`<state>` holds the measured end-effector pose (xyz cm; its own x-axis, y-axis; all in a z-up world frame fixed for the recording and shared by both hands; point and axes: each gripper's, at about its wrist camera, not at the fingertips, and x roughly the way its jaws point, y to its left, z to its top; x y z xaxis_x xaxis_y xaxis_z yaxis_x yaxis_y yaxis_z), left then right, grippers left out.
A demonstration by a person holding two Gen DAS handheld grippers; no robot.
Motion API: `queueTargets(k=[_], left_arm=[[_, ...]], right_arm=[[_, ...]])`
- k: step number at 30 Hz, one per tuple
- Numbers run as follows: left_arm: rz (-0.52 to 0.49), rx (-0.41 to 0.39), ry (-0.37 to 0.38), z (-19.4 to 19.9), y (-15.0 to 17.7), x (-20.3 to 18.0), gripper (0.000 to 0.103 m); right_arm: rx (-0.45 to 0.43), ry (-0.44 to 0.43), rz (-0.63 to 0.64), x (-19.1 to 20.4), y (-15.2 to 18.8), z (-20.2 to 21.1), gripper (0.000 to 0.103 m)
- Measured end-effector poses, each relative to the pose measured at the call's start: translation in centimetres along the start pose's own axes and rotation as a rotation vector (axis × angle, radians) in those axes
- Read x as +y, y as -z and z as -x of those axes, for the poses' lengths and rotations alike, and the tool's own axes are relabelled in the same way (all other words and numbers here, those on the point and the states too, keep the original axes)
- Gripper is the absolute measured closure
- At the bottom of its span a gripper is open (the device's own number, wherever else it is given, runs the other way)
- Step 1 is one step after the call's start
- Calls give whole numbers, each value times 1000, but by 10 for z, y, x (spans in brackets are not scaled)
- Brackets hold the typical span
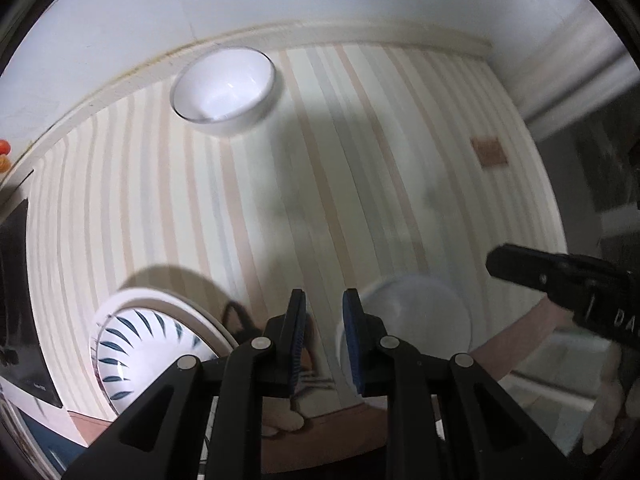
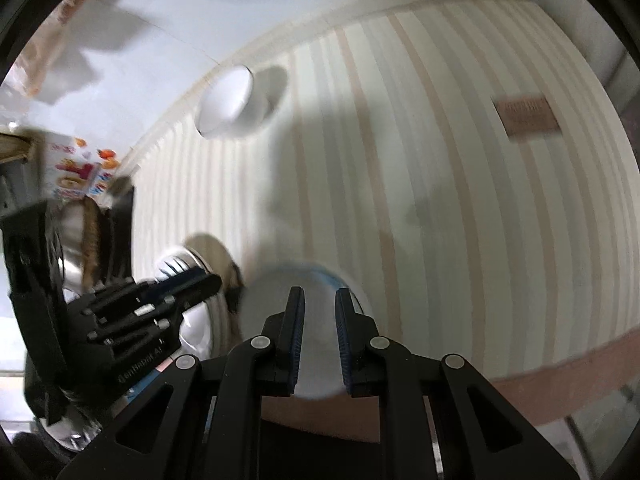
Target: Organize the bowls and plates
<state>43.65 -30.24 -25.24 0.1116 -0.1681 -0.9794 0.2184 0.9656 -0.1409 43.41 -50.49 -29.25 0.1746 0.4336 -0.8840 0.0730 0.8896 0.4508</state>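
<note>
A plain white bowl stands at the far edge of the striped tablecloth; it also shows in the right wrist view. A white bowl with blue leaf marks sits in a white plate at the near left. A pale blue-rimmed dish lies at the near right, and below my right gripper in its own view. My left gripper is open and empty above the near table edge. My right gripper is open and empty over the pale dish.
A brown label is sewn on the cloth at the right. A colourful printed box and a dark object stand off the table's left side. The right gripper's body enters the left wrist view at the right.
</note>
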Motion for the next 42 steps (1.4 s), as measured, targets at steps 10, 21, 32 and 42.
queueTargets(k=[10, 21, 32, 42], left_arm=[[281, -65, -38, -14, -105, 110, 76], [349, 70, 2, -99, -166, 153, 76], [351, 108, 14, -125, -169, 158, 76], [340, 78, 59, -125, -160, 154, 89]], right_arm=[[-36, -49, 57, 41, -136, -48, 53], [55, -26, 64, 66, -218, -149, 53], [115, -12, 65, 67, -229, -187, 54], [101, 15, 89, 71, -227, -188, 89]])
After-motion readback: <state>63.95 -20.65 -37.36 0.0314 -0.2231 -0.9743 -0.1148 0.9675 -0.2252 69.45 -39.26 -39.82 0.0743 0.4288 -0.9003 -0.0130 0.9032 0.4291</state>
